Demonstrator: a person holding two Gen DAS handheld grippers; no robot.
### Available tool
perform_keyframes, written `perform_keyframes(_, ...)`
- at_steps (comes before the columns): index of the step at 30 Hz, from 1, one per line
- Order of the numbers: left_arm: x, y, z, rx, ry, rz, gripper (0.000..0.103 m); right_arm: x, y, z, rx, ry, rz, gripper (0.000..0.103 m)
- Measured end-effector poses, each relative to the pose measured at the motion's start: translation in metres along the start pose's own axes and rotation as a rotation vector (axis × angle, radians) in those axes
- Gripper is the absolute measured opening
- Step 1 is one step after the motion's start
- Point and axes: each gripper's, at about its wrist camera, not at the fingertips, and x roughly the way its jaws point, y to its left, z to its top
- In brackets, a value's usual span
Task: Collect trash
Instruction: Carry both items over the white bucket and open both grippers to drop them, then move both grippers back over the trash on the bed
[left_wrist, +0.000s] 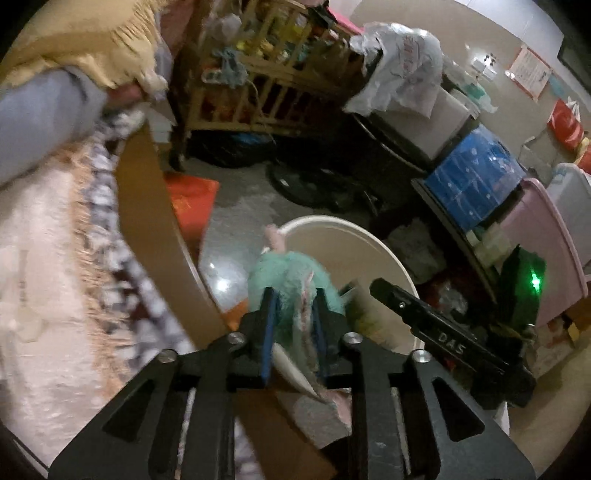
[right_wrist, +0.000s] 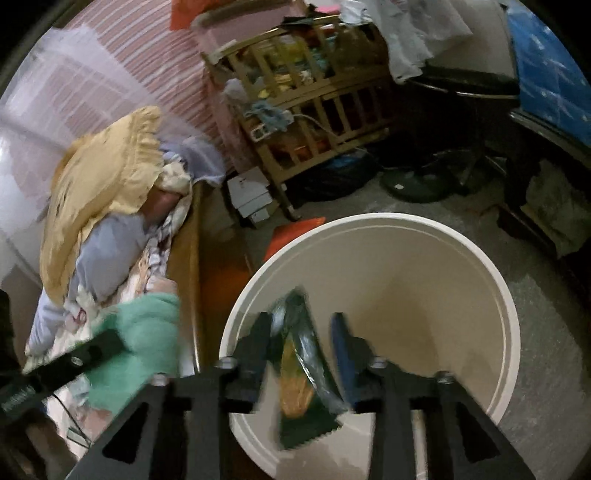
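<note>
We see the left gripper (left_wrist: 293, 295) at about six o'clock in its own view, jaws narrowly apart with a fuzzy mint-green piece of trash (left_wrist: 291, 269) between the blue pads; motion blur keeps us from telling whether the pads still press on it. That green wad hangs at the near rim of the white bin (left_wrist: 369, 236), which sits on the grey floor (left_wrist: 243, 206) just right of centre. At nine o'clock lies a bed with a pale fringed cover (left_wrist: 48, 240), its brown wooden edge (left_wrist: 155, 206) running beside the bin. At twelve o'clock stands a wooden crib (left_wrist: 280, 70) full of clutter, and at three o'clock a blue box (left_wrist: 472, 177) and a pink bin (left_wrist: 543, 236). In the right wrist view, the right gripper (right_wrist: 303, 325) hovers over the bin's mouth with its jaws parted and a dark green and yellow wrapper (right_wrist: 299, 373) loose between them; the right pad stands clear of it. The wrapper is inside the bin's opening, at six o'clock. A yellow ruffled pillow (right_wrist: 103, 184) rests on the bed at nine o'clock.
</note>
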Motion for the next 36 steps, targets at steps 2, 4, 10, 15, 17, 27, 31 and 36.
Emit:
perform_keyframes(2, 0.007, 0.0, -0.001, -0.007, 0.015, -0.004, 0.027, 0.0, -0.004, -0.001, 0.007, -0.001, 0.009, 0.047)
perform_keyframes(4, 0.008, 0.002, -0.004, -0.003, 0.023, 0.008, 0.027, 0.003, -0.006, -0.002, 0.007, 0.009, 0.008, 0.047)
perform_keyframes(10, -0.015, 0.015, -0.015, 0.003, 0.0, 0.085, 0.027, 0.007, 0.003, -0.011, -0.007, 0.045, 0.037, 0.047)
perform_keyframes(15, -0.045, 0.032, -0.027, 0.023, -0.047, 0.197, 0.027, 0.01, 0.027, -0.018, -0.058, 0.066, 0.048, 0.047)
perform_keyframes(17, -0.059, 0.04, -0.033, 0.02, -0.062, 0.242, 0.027, 0.01, 0.039, -0.022, -0.081, 0.072, 0.057, 0.047)
perform_keyframes(27, -0.128, 0.091, -0.069, -0.04, -0.115, 0.428, 0.027, 0.005, 0.131, -0.048, -0.246, 0.095, 0.159, 0.052)
perform_keyframes(31, -0.155, 0.114, -0.09, -0.073, -0.115, 0.477, 0.027, 0.006, 0.172, -0.063, -0.305, 0.121, 0.228, 0.056)
perform_keyframes(36, -0.191, 0.149, -0.112, -0.137, -0.113, 0.532, 0.027, 0.016, 0.219, -0.087, -0.382, 0.179, 0.308, 0.056)
